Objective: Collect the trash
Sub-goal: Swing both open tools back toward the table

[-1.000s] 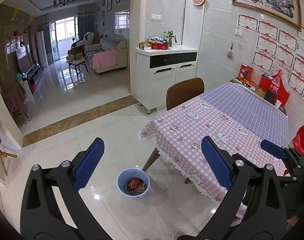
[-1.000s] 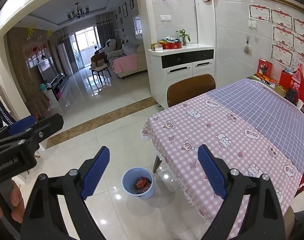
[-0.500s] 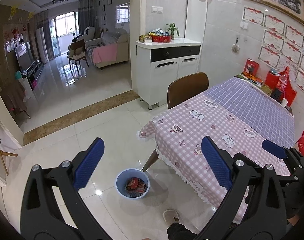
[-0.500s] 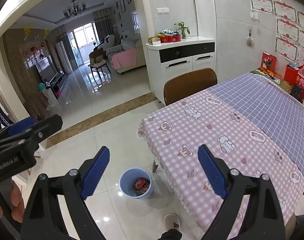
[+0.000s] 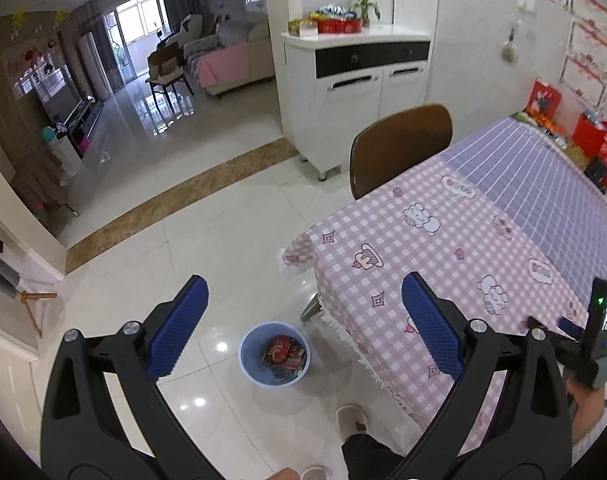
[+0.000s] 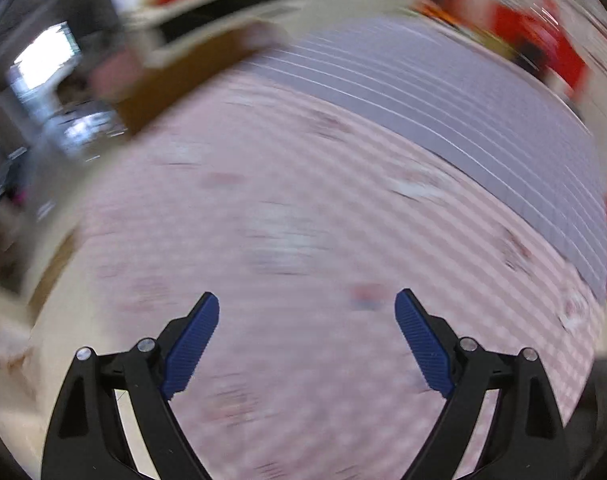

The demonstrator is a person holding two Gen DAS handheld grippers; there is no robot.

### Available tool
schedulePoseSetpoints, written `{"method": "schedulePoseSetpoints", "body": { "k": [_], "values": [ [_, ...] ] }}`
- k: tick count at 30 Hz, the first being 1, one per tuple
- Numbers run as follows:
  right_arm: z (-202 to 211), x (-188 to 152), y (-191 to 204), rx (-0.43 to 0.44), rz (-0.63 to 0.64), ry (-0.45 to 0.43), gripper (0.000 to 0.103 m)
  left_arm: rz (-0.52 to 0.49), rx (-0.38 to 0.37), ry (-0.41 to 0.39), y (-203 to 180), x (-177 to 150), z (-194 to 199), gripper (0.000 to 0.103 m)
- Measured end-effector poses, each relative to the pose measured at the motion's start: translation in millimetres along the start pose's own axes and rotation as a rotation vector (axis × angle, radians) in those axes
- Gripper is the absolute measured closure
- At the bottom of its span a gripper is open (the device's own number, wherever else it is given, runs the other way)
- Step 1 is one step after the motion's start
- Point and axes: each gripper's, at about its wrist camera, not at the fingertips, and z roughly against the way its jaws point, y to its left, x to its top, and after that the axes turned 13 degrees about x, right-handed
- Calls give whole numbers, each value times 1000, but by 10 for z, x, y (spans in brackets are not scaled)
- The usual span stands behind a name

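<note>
Left gripper [image 5: 303, 312] jaws wide apart and empty, now lower and nearer the round blue plastic bin [image 5: 274, 355] on the floor (red wrappers inside), right gripper [image 6: 306, 334] wide and empty, swung down over the pink checked tablecloth [image 6: 303, 208], view now blurry

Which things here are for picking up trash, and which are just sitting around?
For the job:
- round blue plastic bin on the floor
- red wrappers inside it
- both open black grippers with blue pads

Just there:
- brown wooden chair
- white cabinet
- pink checked tablecloth
</note>
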Motion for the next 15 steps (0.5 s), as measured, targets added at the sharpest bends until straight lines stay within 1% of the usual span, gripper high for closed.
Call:
{"method": "schedulePoseSetpoints", "body": {
  "k": [3,5,7,10,12,13,15],
  "values": [
    [-239,-2,-662,-83,-100,4,15,-12,28,33,-57,72,-159,8],
    [-332,-6,-924,-119,-115,-9,10,-9,47,68,-100,89,-289,8],
    [-430,-2,-1085,-158,-96,-16,10,-12,63,100,-122,91,-397,8],
    [-524,23,-1199,-164,-96,-24,9,-23,87,132,-133,60,-513,8],
    [-617,11,-1229,-162,-80,-26,5,-24,100,151,-118,38,-598,8],
    [-622,-14,-1236,-161,-67,-58,5,-22,102,158,-103,37,-628,8],
    [-634,-43,-1243,-155,-53,-91,5,-19,109,172,-64,15,-691,8]
  ]
}}
